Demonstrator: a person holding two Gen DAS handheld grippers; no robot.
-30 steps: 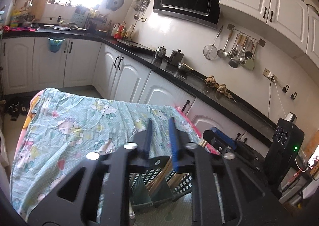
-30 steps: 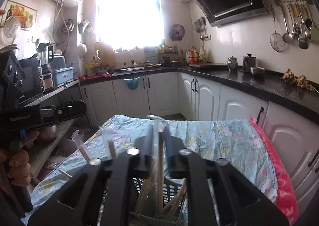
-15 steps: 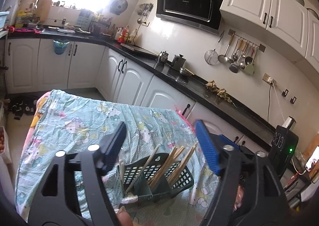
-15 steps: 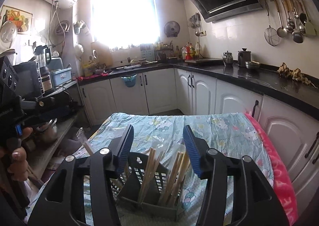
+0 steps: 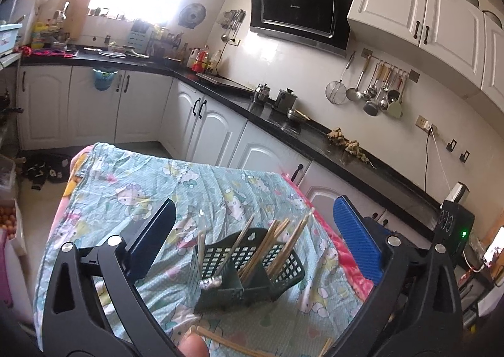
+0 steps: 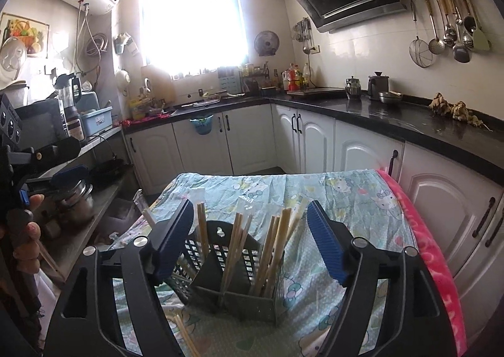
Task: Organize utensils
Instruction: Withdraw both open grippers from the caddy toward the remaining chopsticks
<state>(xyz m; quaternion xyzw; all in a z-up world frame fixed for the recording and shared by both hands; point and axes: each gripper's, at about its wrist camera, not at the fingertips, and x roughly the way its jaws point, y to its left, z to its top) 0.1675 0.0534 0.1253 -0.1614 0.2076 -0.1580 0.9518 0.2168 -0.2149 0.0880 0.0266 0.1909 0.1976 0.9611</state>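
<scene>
A: Where does the basket [image 6: 239,275] stand?

B: On the cloth [image 6: 352,199] covering the surface, between the spread fingers [image 6: 326,245] of the right gripper [image 6: 250,240].

A: And the chopsticks [image 6: 271,246]?

B: Upright in the basket's compartments, leaning at angles. Loose chopsticks [image 5: 226,339] lie on the cloth before the basket, near the left gripper [image 5: 255,240].

A: Behind?

B: Cabinets [image 6: 242,136] under a counter [image 6: 393,114].

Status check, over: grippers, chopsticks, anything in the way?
Left gripper open, right gripper open, both empty. Chopsticks upright in holder. Loose pairs on cloth.
</scene>
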